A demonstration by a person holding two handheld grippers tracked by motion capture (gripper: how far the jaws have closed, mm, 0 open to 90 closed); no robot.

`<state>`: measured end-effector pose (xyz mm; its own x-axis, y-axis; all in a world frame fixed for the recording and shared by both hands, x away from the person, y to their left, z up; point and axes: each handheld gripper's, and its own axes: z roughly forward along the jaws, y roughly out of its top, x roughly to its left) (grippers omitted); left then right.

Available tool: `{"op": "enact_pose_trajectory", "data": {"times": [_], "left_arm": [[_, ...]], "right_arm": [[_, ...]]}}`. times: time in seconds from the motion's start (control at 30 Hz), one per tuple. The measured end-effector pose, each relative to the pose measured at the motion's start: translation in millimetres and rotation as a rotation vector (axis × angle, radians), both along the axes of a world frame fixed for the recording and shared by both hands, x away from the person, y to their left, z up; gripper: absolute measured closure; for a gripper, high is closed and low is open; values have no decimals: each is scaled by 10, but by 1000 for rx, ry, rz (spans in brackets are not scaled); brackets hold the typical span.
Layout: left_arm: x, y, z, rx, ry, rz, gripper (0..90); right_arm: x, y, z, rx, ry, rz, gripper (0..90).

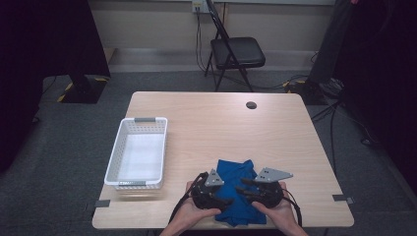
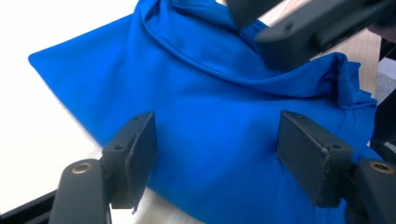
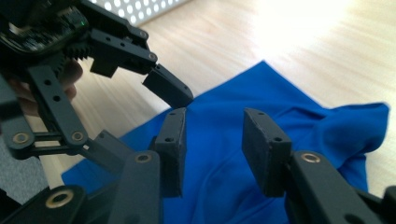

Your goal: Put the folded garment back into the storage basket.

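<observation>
Blue cloth (image 1: 239,187) lies crumpled at the near edge of the table (image 1: 275,128), at about 6 o'clock in the high view. Left gripper (image 2: 217,156) is poised over it, jaws wide, nothing pinched. Right gripper (image 3: 212,149) is held just beside it, jaws partly open with cloth below them, ungripped. Step judged: reaching for a grasp. Next, both grippers would need to be lowered onto the fabric and closed. White basket (image 1: 125,147) stands at 9 o'clock.

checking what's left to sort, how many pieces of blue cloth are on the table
1. A single crumpled blue cloth lies at the near edge of the light wooden table, right of the white plastic basket. Its folds could hide another piece.
</observation>
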<state>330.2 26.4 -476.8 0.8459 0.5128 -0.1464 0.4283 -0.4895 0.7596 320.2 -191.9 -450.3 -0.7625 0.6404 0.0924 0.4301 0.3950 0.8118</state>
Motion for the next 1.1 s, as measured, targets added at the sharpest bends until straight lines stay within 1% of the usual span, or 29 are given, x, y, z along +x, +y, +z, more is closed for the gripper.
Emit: {"op": "enact_pose_trajectory", "data": {"times": [0.07, 0.1, 0.17, 0.23, 0.27, 0.4, 0.43, 0.5, 0.53, 0.6, 0.77, 0.8, 0.87, 0.97, 1.03, 1.1], "left_arm": [[-8, -14, -14, -5, -4, -9, 298], [-17, -20, -25, 1, -4, -10, 301], [-24, -26, -56, 16, 3, -14, 300], [-29, -34, -93, 34, 8, -20, 297], [-34, -41, -107, 41, 7, -22, 296], [-58, -69, -118, 48, -12, -17, 277], [-64, -75, -123, 52, -22, -20, 275], [-71, -83, -132, 60, -41, -27, 271], [-70, -82, -134, 59, -41, -29, 271], [-67, -73, -139, 49, -36, -28, 271], [-73, -72, -145, 46, -43, -26, 272], [-76, -74, -145, 46, -44, -22, 273], [-86, -84, -149, 52, -55, -17, 273], [-90, -90, -150, 55, -58, -15, 273], [-88, -87, -151, 53, -57, -16, 273], [-91, -88, -151, 54, -59, -14, 273]], "right_arm": [[10, 17, -46, -15, 9, 2, 595], [16, 26, -67, -27, 14, 1, 589], [29, 44, -102, -51, 9, -4, 571], [42, 54, -131, -61, 11, -3, 552], [43, 59, -147, -69, 5, -2, 552], [39, 83, -224, -109, 15, 3, 549], [37, 84, -242, -122, 12, -5, 548], [44, 87, -270, -139, 26, -18, 551], [45, 90, -283, -152, 25, -23, 561], [35, 90, -292, -160, 23, -27, 580], [19, 72, -305, -185, 1, -44, 686], [17, 65, -303, -190, -1, -44, 693], [10, 51, -303, -191, -9, -42, 709], [2, 11, -300, -192, -14, -48, 769], [-1, -20, -285, -184, -1, -58, 785], [-4, -55, -276, -177, 0, -65, 796]]}}
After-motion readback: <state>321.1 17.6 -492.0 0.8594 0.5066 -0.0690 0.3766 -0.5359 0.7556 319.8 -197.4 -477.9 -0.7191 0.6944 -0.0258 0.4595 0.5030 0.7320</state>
